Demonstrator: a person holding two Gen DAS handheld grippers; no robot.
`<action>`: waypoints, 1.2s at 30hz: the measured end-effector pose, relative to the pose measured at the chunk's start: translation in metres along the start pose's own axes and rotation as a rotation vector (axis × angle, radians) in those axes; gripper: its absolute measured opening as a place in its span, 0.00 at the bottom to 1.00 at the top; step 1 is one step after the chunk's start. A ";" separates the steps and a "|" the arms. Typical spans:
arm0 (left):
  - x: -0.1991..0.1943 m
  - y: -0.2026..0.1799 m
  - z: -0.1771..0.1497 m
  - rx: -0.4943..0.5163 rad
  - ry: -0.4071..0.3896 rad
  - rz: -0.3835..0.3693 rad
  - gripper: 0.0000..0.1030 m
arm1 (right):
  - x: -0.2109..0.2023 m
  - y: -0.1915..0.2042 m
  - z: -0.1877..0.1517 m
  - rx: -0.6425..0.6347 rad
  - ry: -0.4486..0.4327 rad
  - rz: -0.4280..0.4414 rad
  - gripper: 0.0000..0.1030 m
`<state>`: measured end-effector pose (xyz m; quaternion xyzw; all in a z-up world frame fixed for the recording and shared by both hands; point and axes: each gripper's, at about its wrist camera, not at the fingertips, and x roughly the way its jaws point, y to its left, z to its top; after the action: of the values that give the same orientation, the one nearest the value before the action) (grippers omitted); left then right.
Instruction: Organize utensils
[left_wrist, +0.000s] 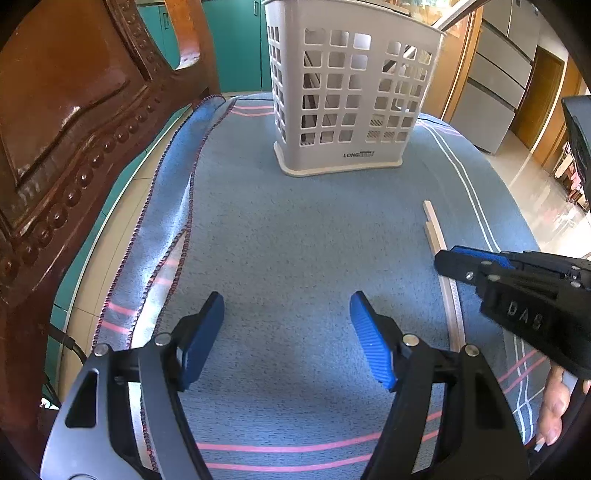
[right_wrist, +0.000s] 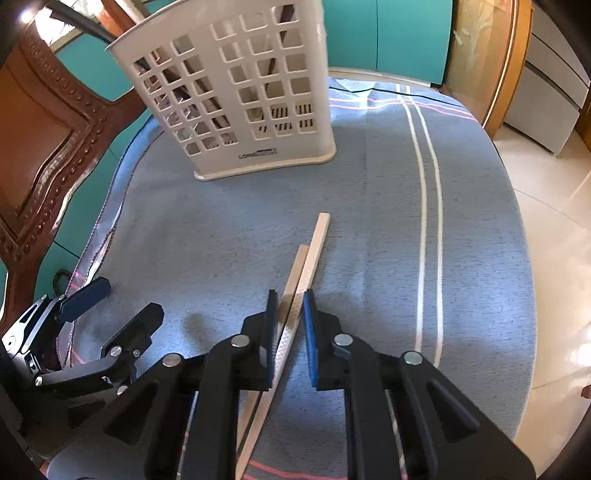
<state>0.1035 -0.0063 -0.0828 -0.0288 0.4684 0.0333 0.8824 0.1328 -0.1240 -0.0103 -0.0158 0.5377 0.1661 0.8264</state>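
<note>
A pair of pale wooden chopsticks (right_wrist: 306, 254) lies on the blue cloth, pointing toward a white slotted utensil basket (right_wrist: 236, 92) at the back. My right gripper (right_wrist: 290, 308) is closed around the chopsticks, its blue pads against their sides. In the left wrist view the chopsticks (left_wrist: 436, 232) lie at the right, with the right gripper (left_wrist: 448, 264) over them, and the basket (left_wrist: 343, 92) stands ahead. My left gripper (left_wrist: 286, 325) is open and empty above the cloth; it also shows in the right wrist view (right_wrist: 122, 299) at the left.
A blue cloth (left_wrist: 288, 229) with pink and white stripes covers the round table. A carved brown wooden chair back (left_wrist: 66, 129) stands close on the left. The table edge and tiled floor (right_wrist: 554, 240) lie to the right.
</note>
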 end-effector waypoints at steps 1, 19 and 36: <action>0.000 -0.001 0.000 0.001 0.000 0.000 0.69 | 0.002 0.001 0.001 -0.007 0.000 -0.002 0.16; 0.006 0.004 0.000 0.010 0.008 0.001 0.70 | 0.004 0.006 0.007 0.004 -0.018 0.053 0.04; 0.008 0.007 0.003 -0.015 0.017 0.002 0.71 | 0.008 0.015 0.002 -0.058 0.005 -0.019 0.11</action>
<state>0.1097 0.0011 -0.0875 -0.0353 0.4754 0.0375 0.8782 0.1328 -0.1074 -0.0146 -0.0453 0.5346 0.1736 0.8258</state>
